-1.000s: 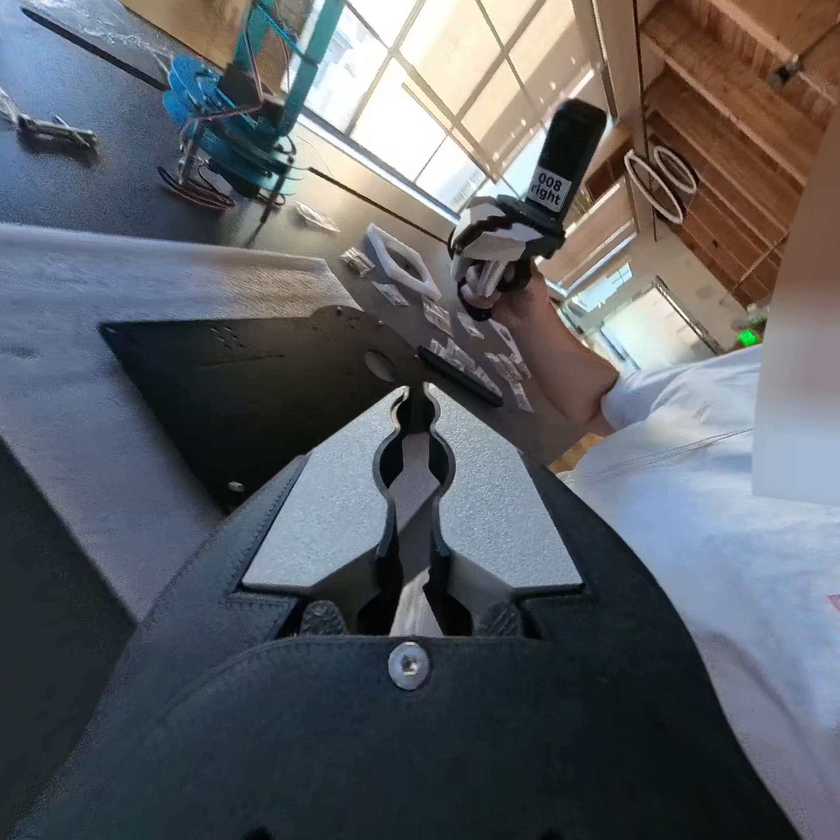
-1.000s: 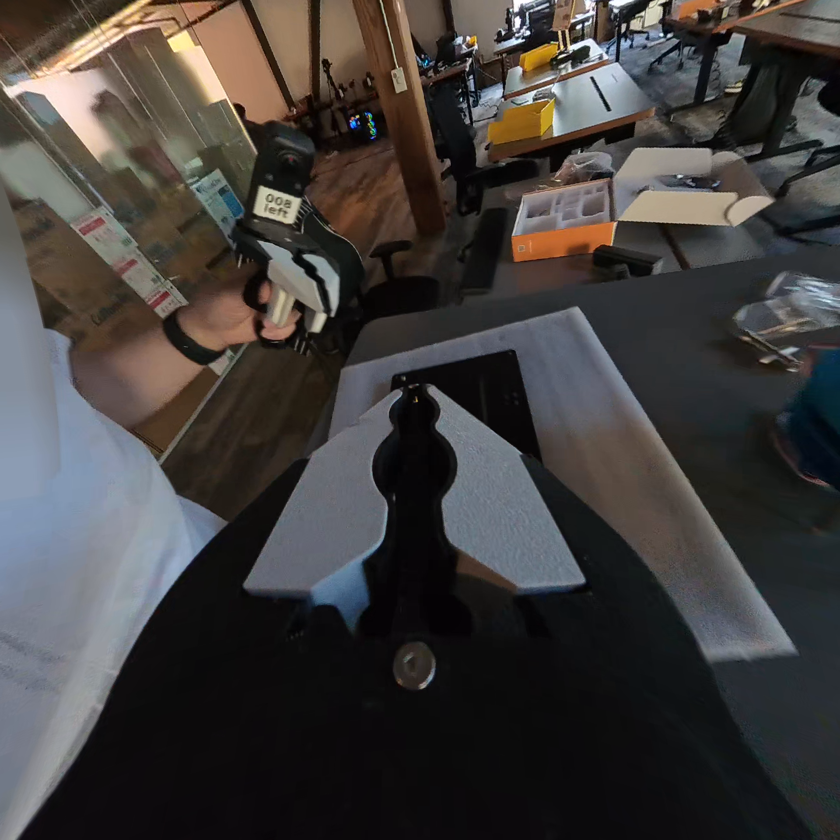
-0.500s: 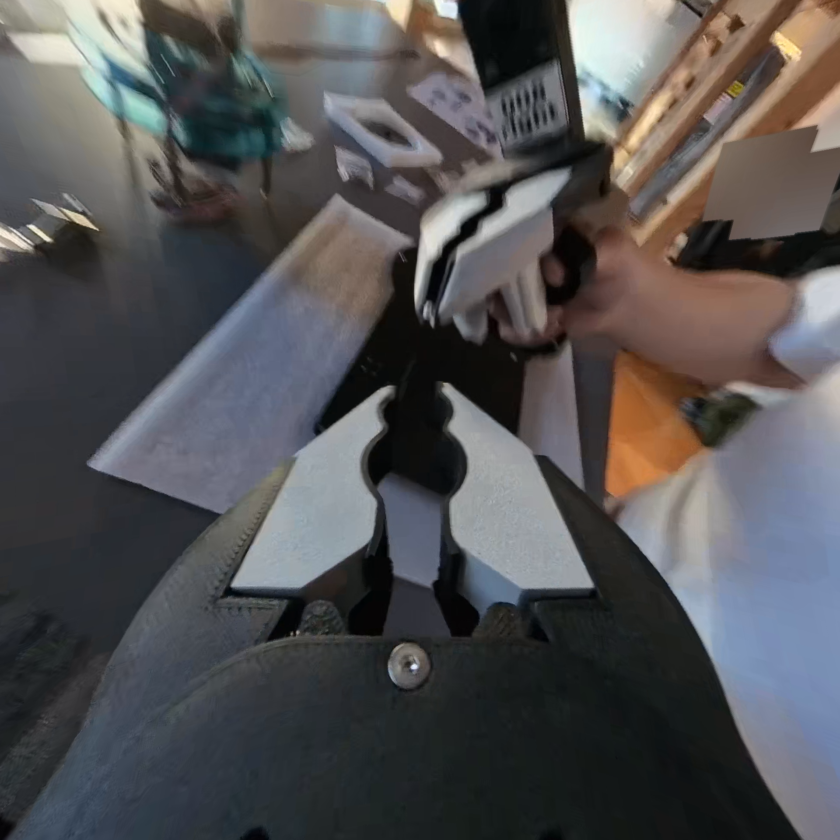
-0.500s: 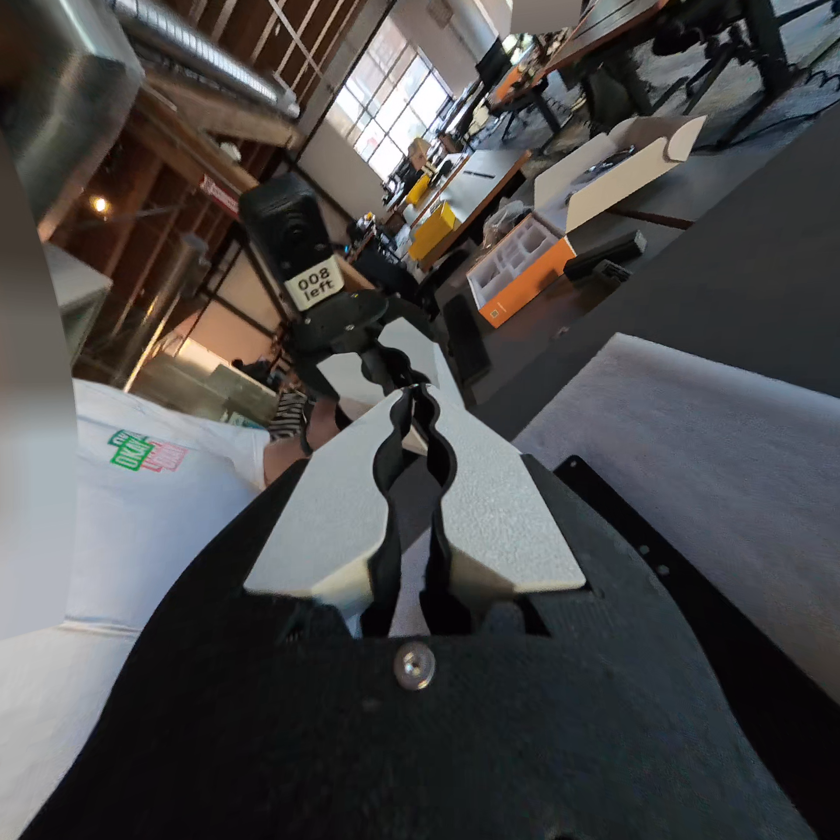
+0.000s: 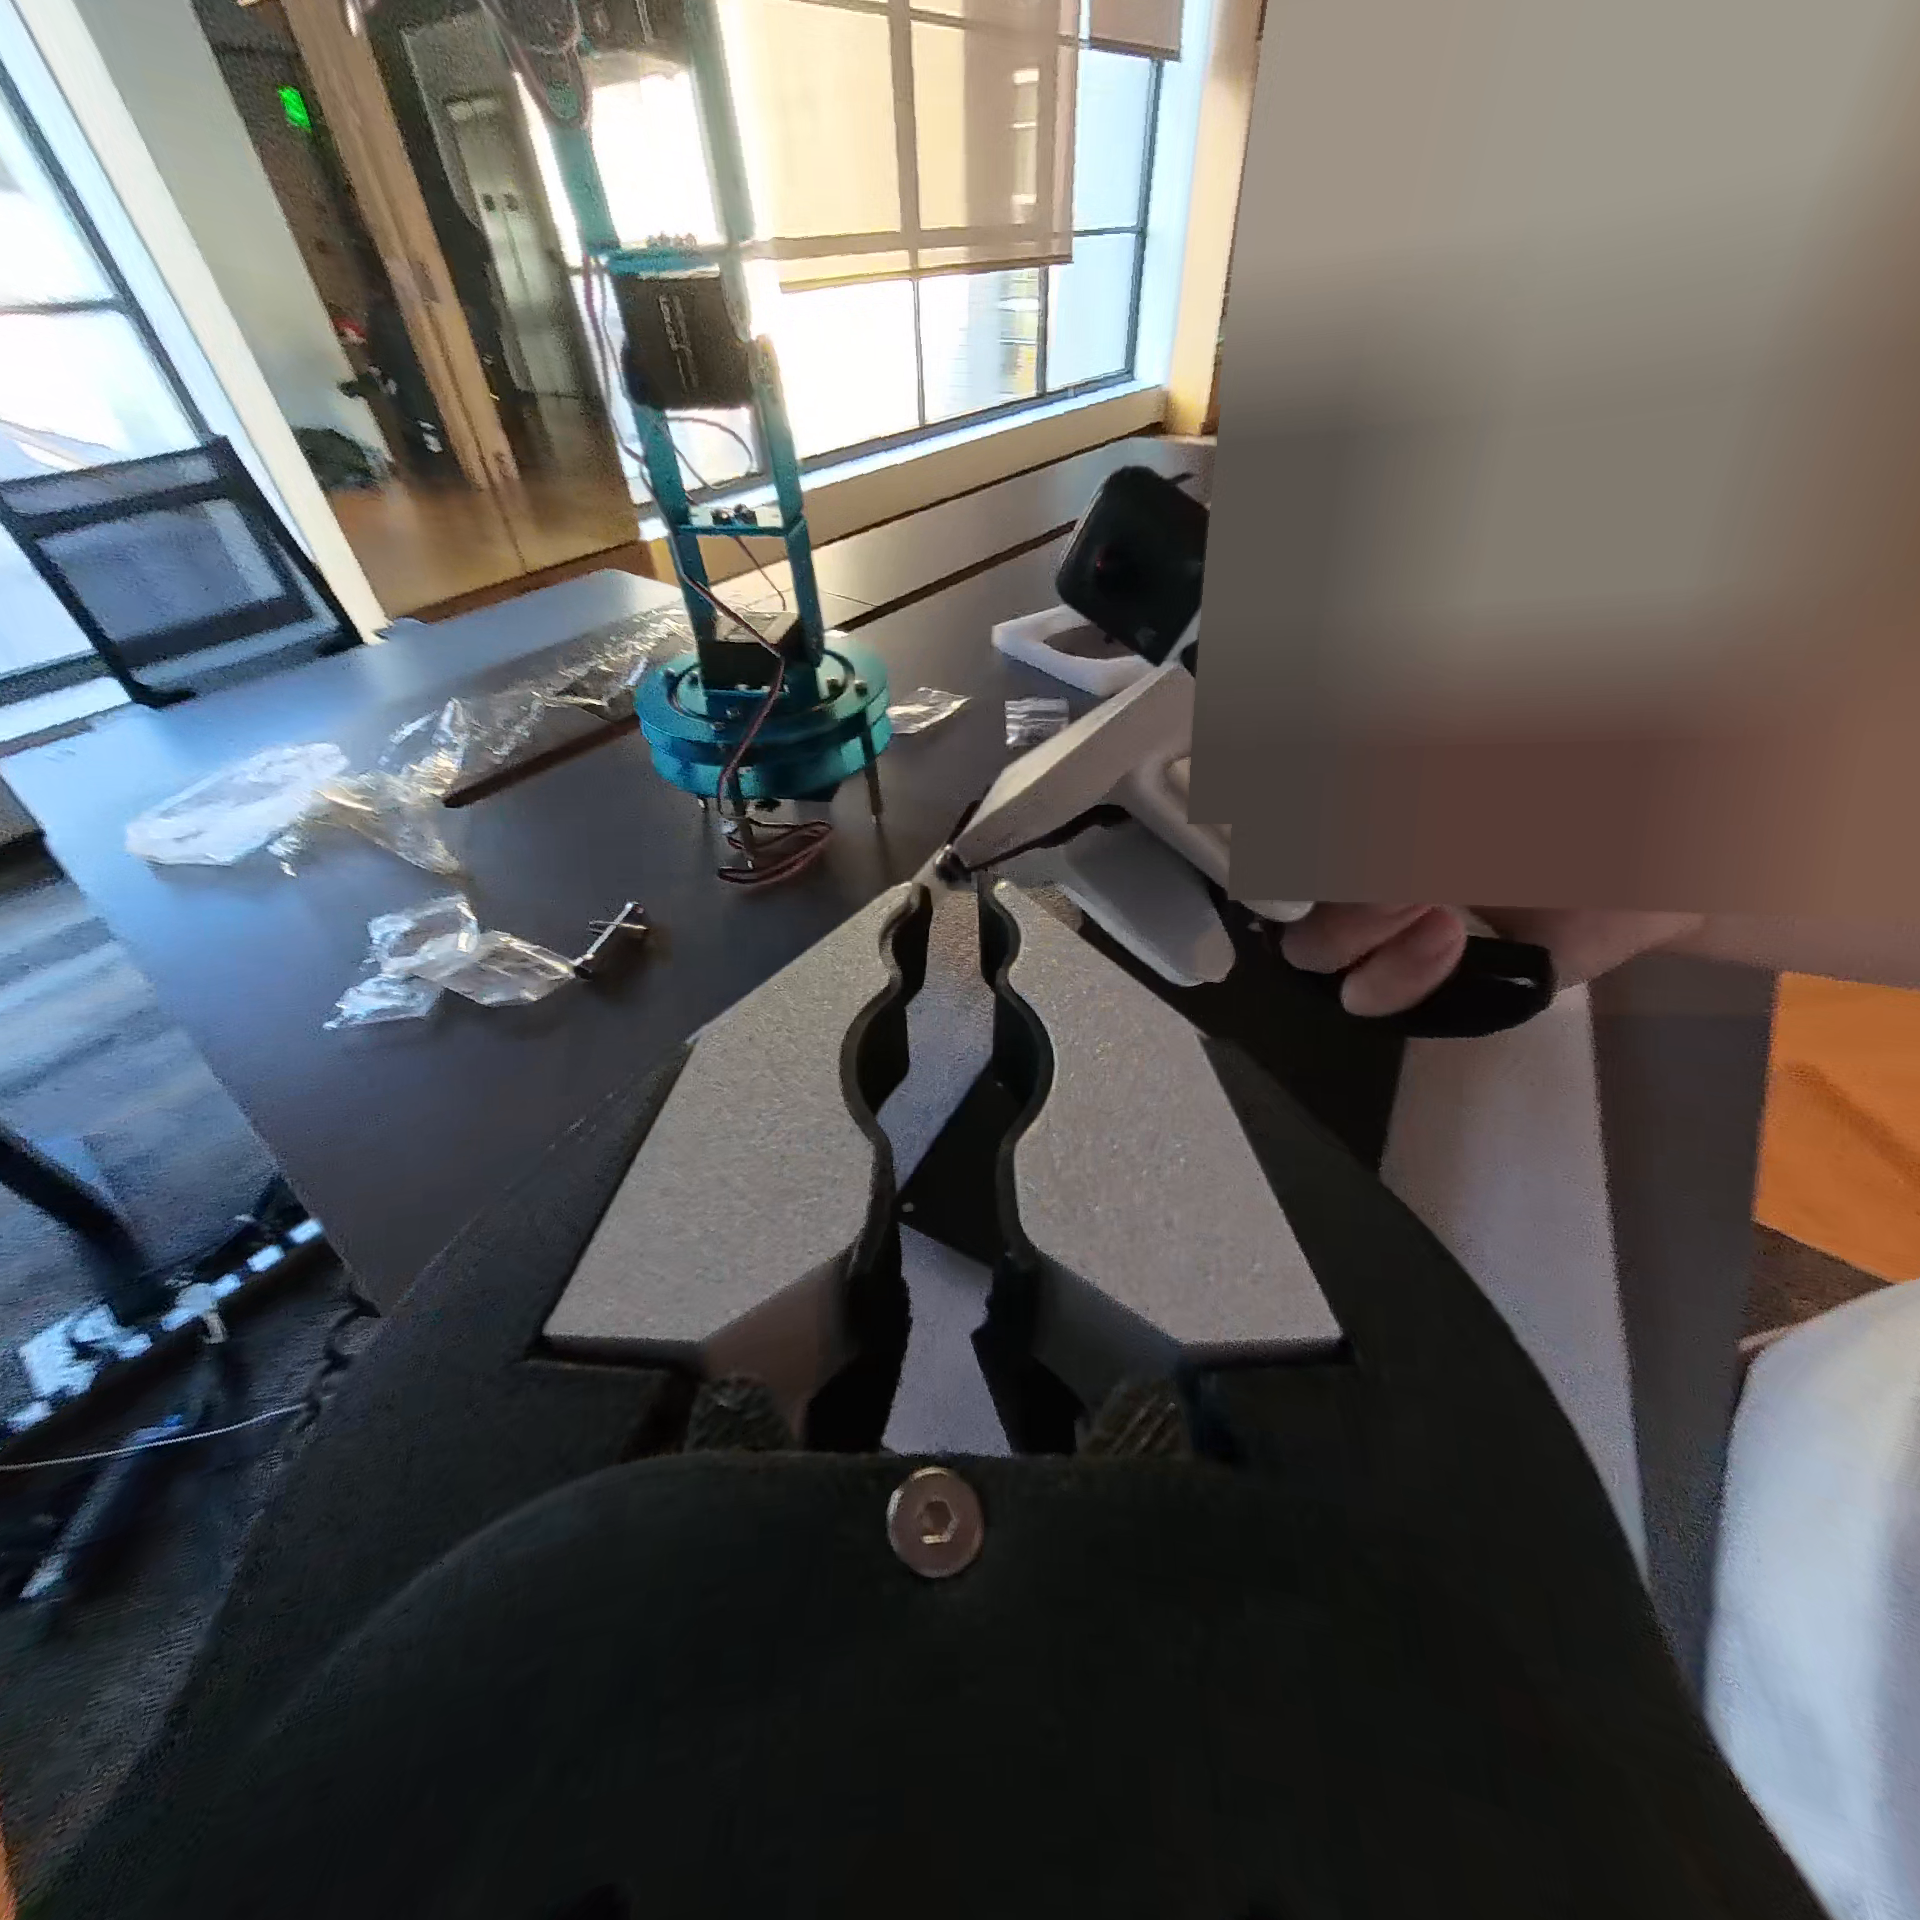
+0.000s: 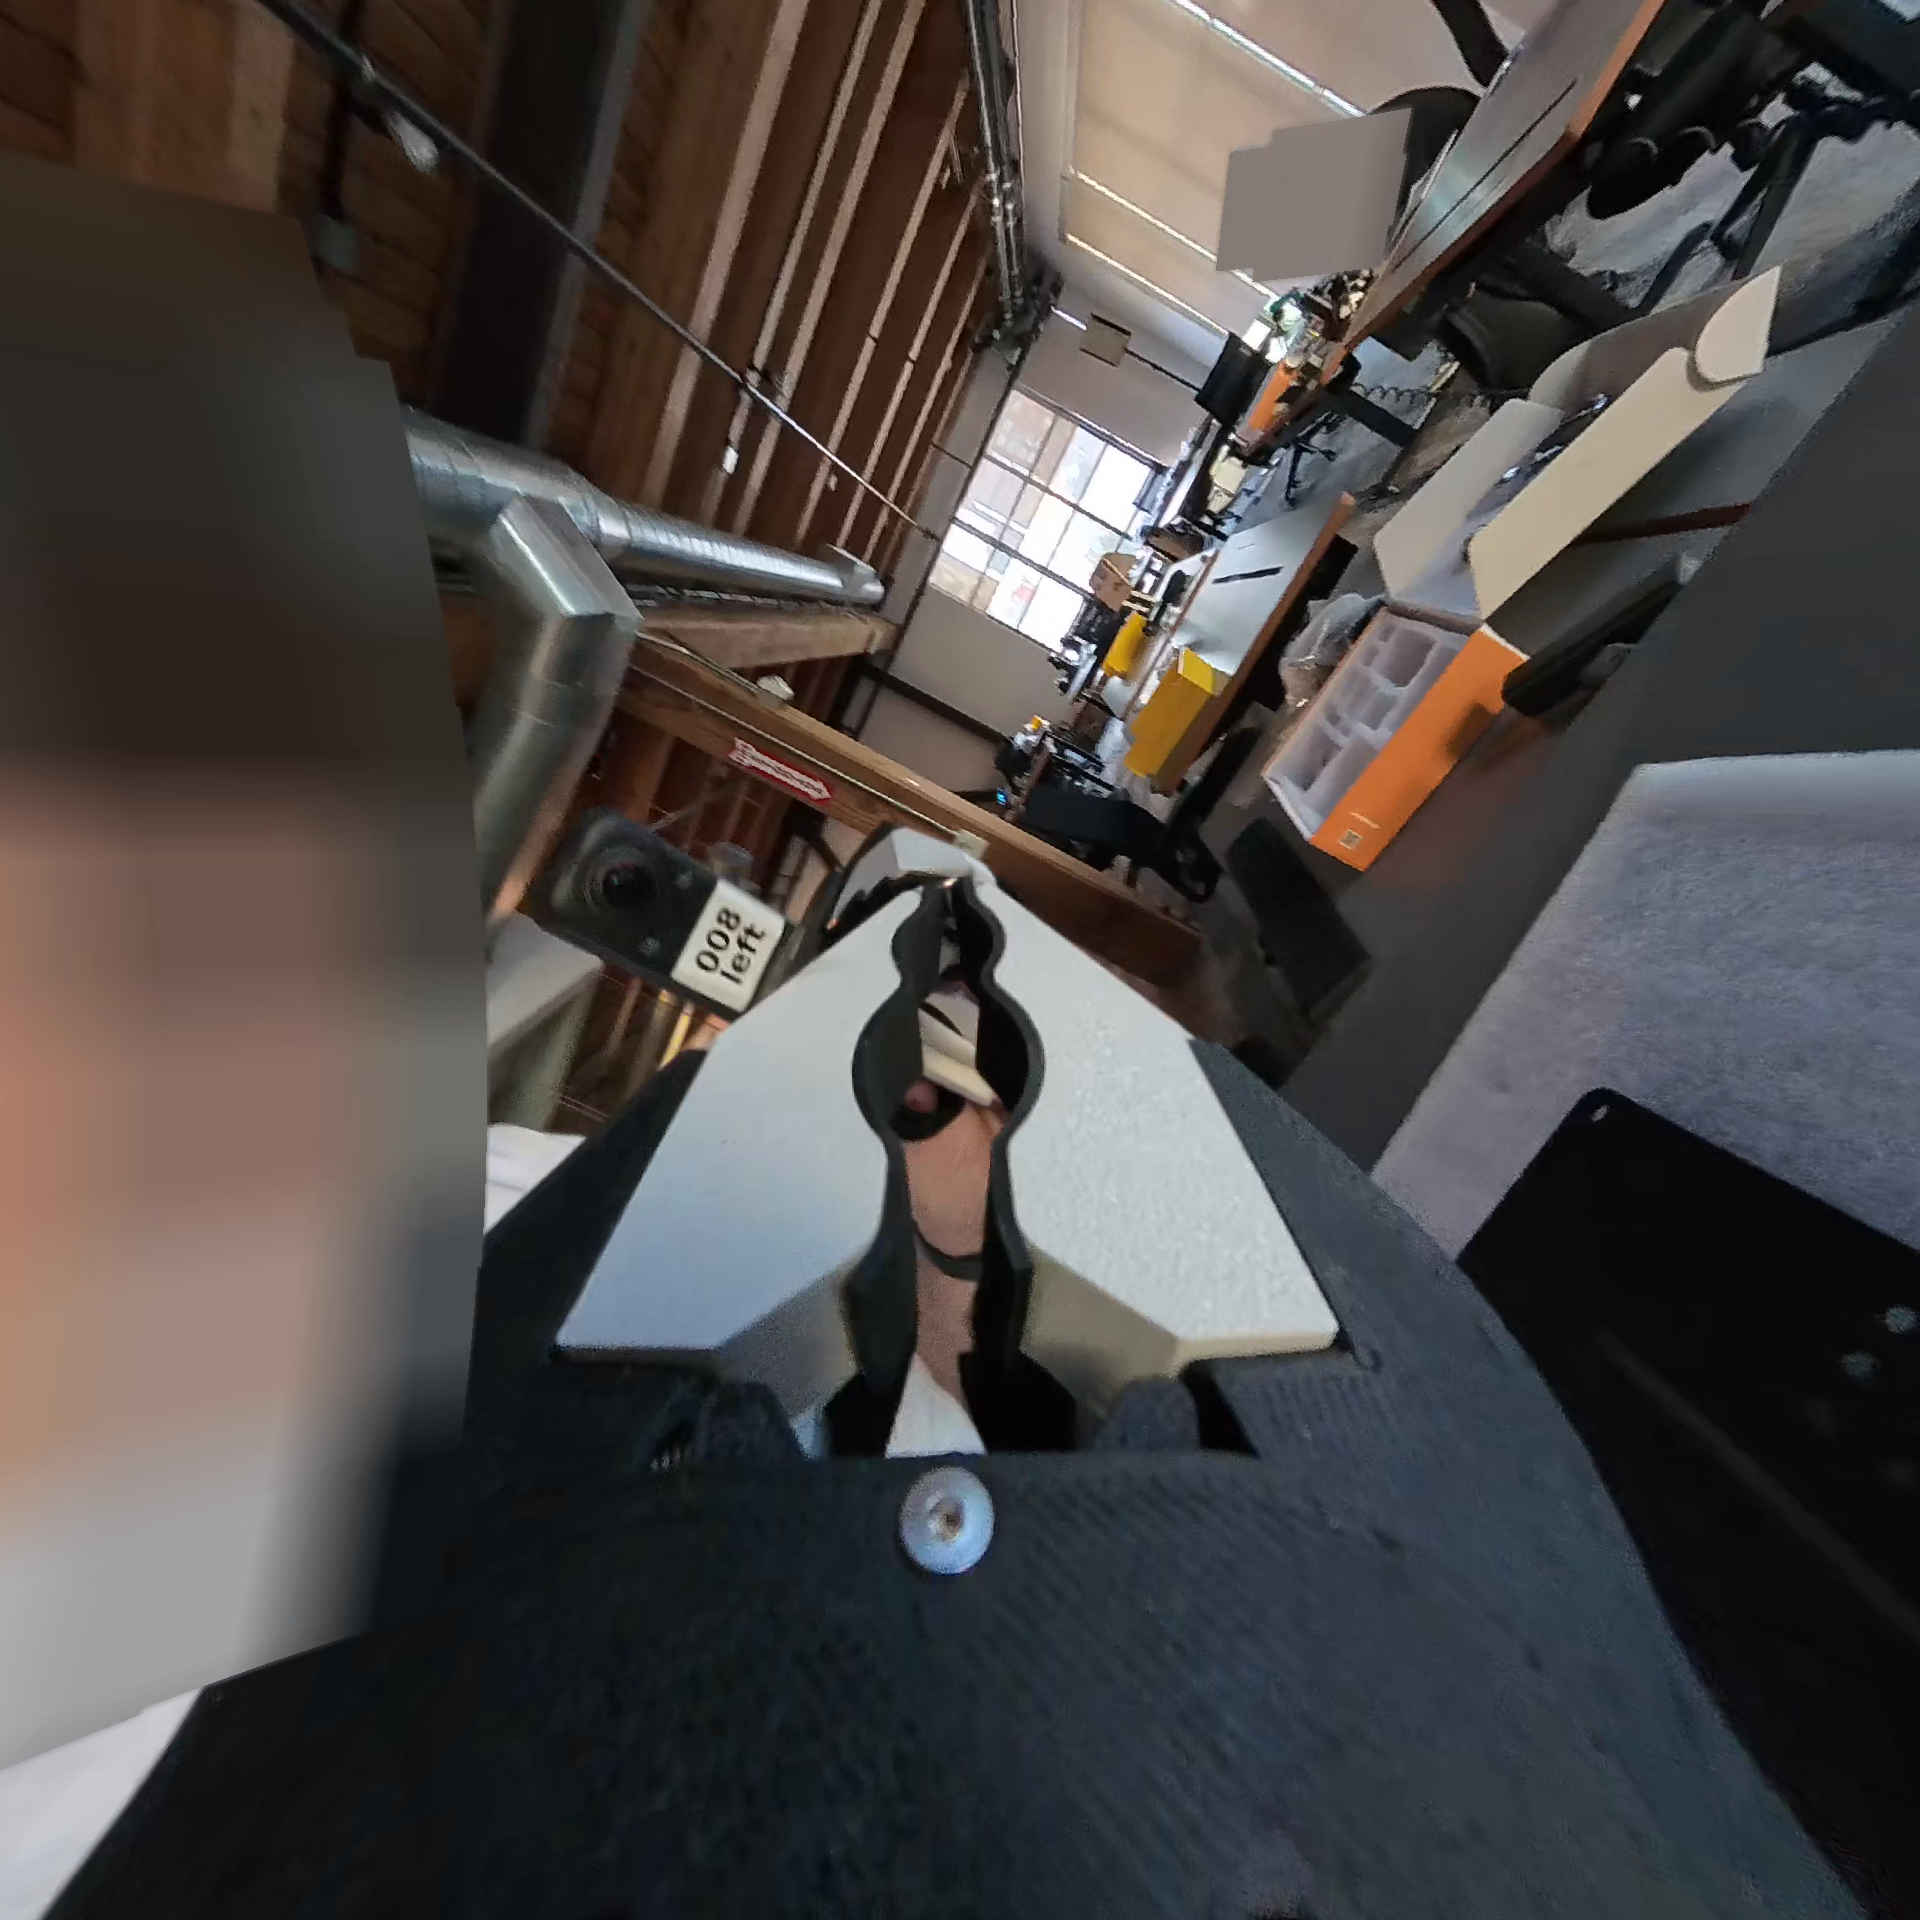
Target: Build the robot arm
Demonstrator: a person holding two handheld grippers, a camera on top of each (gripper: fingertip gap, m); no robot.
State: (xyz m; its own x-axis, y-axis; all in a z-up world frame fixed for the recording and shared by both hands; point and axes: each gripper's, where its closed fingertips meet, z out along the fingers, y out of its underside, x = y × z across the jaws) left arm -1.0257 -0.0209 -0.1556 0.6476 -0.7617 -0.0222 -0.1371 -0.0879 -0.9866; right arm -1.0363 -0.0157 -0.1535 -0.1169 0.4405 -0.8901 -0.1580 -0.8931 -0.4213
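Note:
My left gripper [image 5: 951, 899] is held above the dark table [image 5: 416, 1039], its jaws a narrow gap apart and nothing clearly between them. My right gripper [image 5: 961, 854] comes in from the right, held by a hand [image 5: 1382, 956], and its tip meets my left tips. A small dark bit [image 5: 943, 862] sits where the tips meet; I cannot tell what it is or which gripper holds it. In the right wrist view my right gripper [image 6: 951, 894] looks shut, and the left gripper [image 6: 935, 871] with its camera [image 6: 623, 894] faces it tip to tip.
A teal robot arm kit [image 5: 764, 717] stands at the table's middle. Clear plastic bags [image 5: 457, 951] and a small metal part [image 5: 613, 935] lie to the left. A black plate [image 6: 1714, 1299] lies on a grey foam sheet [image 6: 1714, 935] below the grippers. An orange box [image 6: 1392, 748] stands on a far desk.
Both grippers have swung round to face each other, and their tips have come together above the foam sheet. My left jaws have parted a little.

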